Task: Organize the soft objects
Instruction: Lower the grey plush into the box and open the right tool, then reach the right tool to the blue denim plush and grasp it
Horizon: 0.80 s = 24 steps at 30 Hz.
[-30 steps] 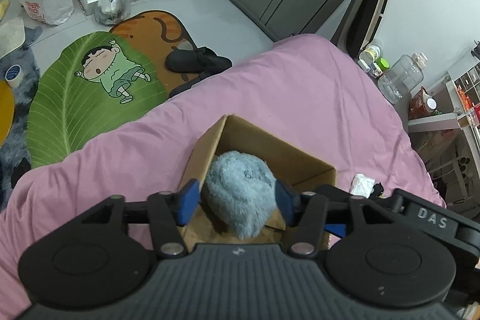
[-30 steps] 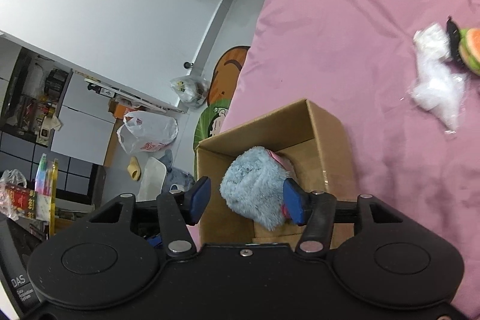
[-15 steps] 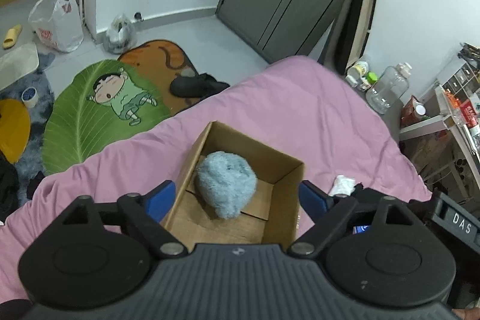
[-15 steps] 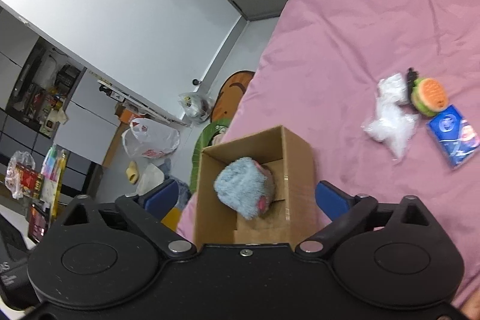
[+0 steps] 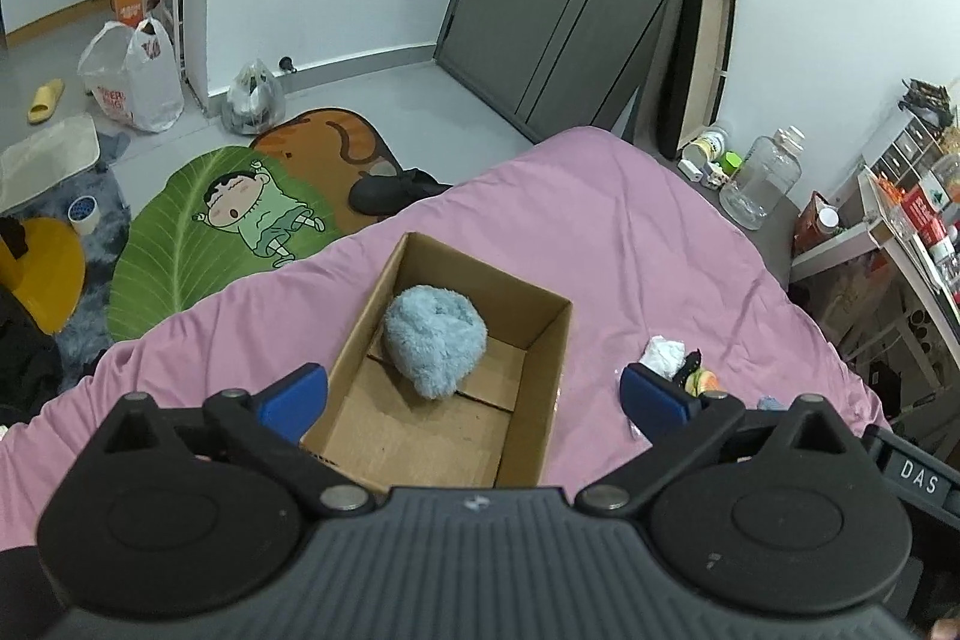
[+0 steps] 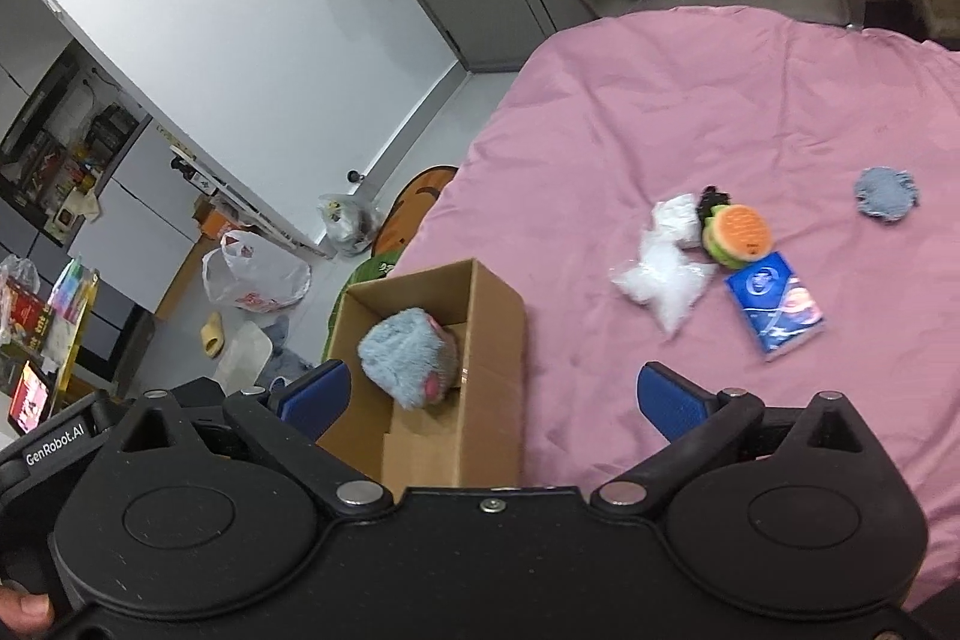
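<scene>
A fluffy blue plush [image 5: 434, 339] lies inside an open cardboard box [image 5: 543, 373] on the pink bed; it also shows in the right wrist view [image 6: 408, 361], in the box [image 6: 489, 334]. My left gripper [image 5: 474, 397] is open and empty, above the near side of the box. My right gripper [image 6: 492, 397] is open and empty, above the box's right wall. On the bed lie a burger plush [image 6: 737, 233], a white plastic bag [image 6: 663, 274], a blue packet [image 6: 774, 304] and a small grey-blue knitted piece [image 6: 886, 193].
The pink bed [image 5: 600, 232] drops off at its left to a floor with a green leaf mat [image 5: 198, 232], shoes [image 5: 396, 190] and bags [image 5: 132, 82]. A shelf and bottles [image 5: 759, 184] stand beyond the bed's right side.
Both grippers opened and let go of the blue plush, which now rests in the box. Both grippers pulled up and back from the box.
</scene>
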Each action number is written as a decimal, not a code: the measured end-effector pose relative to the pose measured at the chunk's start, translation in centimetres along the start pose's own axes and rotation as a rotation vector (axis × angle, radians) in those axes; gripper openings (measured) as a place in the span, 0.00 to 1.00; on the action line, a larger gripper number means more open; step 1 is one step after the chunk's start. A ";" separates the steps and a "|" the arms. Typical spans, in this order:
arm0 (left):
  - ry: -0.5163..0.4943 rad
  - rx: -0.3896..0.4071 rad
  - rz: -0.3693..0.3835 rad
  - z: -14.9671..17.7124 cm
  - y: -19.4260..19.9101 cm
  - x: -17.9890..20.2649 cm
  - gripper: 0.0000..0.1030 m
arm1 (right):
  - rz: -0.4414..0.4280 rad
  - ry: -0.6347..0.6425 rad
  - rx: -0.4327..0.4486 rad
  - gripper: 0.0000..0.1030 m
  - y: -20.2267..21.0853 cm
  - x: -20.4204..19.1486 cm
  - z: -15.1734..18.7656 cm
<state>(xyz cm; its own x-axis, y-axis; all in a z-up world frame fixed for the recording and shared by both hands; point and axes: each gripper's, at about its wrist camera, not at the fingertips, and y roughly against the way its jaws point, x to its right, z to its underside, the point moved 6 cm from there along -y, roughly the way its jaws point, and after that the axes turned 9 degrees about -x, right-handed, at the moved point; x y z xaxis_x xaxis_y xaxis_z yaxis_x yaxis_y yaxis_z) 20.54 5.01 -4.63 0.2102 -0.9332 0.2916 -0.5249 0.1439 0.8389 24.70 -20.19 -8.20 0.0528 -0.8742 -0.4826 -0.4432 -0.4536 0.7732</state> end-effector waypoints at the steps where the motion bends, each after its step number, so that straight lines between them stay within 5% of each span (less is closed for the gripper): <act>1: -0.005 -0.003 0.001 0.3 0.1 0.3 1.00 | 0.002 0.004 0.002 1.00 0.3 0.1 0.1; 24: -0.122 0.020 0.021 5.5 2.2 7.8 1.00 | 0.031 0.059 0.066 1.00 6.9 6.1 2.8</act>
<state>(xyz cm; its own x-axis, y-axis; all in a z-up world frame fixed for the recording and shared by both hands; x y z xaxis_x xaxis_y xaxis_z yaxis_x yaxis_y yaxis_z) 16.46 -3.81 -3.01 0.0979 -0.9634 0.2495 -0.5443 0.1581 0.8239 19.45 -28.14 -6.97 0.0899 -0.8973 -0.4322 -0.5034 -0.4154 0.7576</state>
